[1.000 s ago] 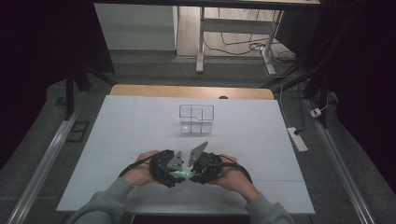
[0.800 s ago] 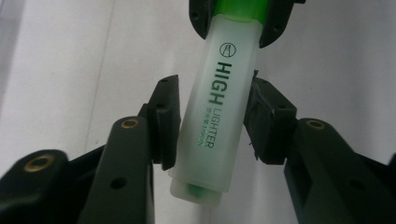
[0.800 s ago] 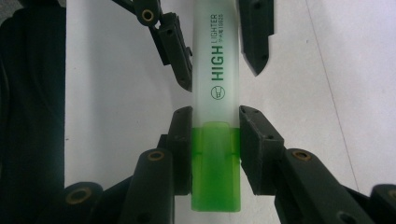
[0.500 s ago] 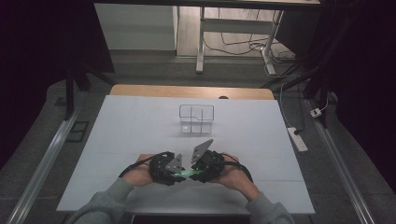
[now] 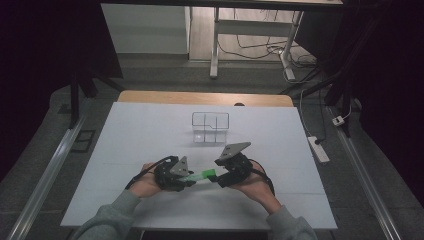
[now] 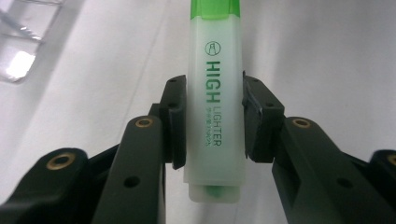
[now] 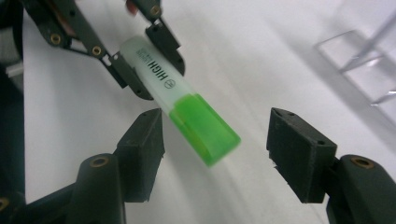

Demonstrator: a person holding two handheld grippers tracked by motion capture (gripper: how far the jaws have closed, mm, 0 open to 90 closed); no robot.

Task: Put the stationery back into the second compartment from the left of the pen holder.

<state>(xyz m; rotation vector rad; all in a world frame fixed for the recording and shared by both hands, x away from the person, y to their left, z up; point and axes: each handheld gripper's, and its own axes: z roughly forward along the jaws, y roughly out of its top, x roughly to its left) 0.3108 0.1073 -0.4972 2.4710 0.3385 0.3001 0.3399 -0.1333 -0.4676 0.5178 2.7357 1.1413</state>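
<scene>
The highlighter [image 6: 215, 107] has "HIGH LIGHTER" in green letters on its side, with smaller print too tiny to read.

Left claw [image 6: 214, 122] clamped on green highlighter [image 6: 215, 107], white table [image 6: 327, 56]

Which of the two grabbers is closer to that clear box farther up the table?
The right gripper is closer: the clear box sits just beyond it. The left gripper, clamped on the green highlighter, is farther off to the side.
</scene>
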